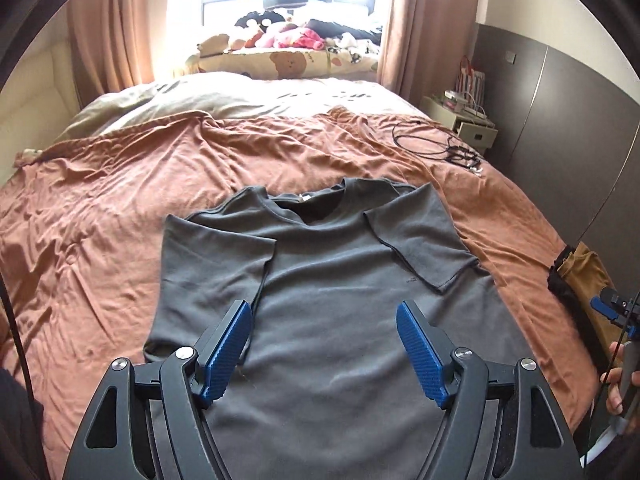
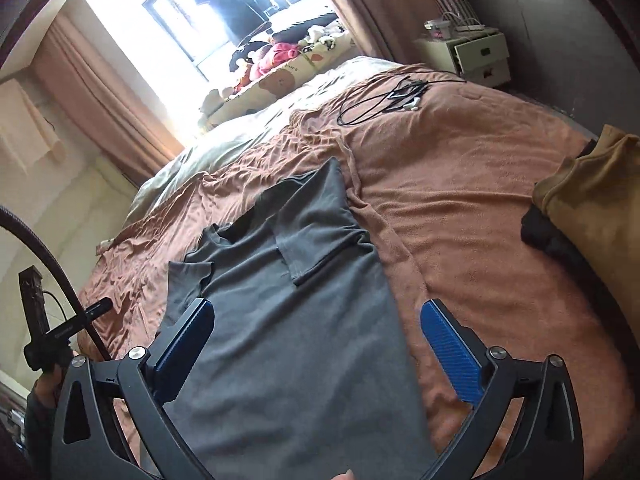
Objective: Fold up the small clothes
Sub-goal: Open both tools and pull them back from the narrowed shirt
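Note:
A grey T-shirt (image 1: 328, 280) lies flat on the rust-brown bedspread (image 1: 100, 220), collar away from me, both sleeves folded inward over the chest. My left gripper (image 1: 324, 316) hovers above the shirt's lower half, open, with nothing between its blue pads (image 1: 420, 354). In the right wrist view the same grey T-shirt (image 2: 296, 320) runs up the middle. My right gripper (image 2: 316, 320) hangs over its right edge, open wide and empty. The right gripper also shows at the far right edge of the left wrist view, with a hand (image 1: 618, 384) around it.
A folded mustard garment on a dark one (image 2: 592, 200) sits at the bed's right edge. Black cables and earbuds (image 2: 384, 100) lie on the far bedspread. A white nightstand (image 2: 476, 54) stands beyond. Plush toys and pillows (image 1: 288, 40) line the window.

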### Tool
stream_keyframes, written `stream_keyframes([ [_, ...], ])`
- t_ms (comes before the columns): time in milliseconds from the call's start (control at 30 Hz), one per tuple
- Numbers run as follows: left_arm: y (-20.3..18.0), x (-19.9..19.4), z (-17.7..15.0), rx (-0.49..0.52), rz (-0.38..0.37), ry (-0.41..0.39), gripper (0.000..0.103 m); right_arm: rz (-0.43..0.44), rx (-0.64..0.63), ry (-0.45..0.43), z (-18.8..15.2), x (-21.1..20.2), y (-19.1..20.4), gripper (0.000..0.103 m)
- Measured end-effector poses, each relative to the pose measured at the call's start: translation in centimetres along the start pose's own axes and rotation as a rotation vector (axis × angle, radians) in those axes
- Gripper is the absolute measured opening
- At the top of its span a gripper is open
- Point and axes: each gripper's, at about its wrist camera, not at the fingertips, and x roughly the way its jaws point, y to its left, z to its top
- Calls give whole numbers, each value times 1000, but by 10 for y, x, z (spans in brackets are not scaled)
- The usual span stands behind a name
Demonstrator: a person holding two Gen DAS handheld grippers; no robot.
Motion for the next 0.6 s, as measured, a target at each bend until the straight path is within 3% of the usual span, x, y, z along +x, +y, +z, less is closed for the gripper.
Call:
stream_keyframes([
  [233,17,-60,-33,-17,38,-29,80,-24,-46,21,-19,-45,3,103],
  [600,47,-126,-96,-67,113,-35,98,-55,-120,39,-48,-97,-2,103],
])
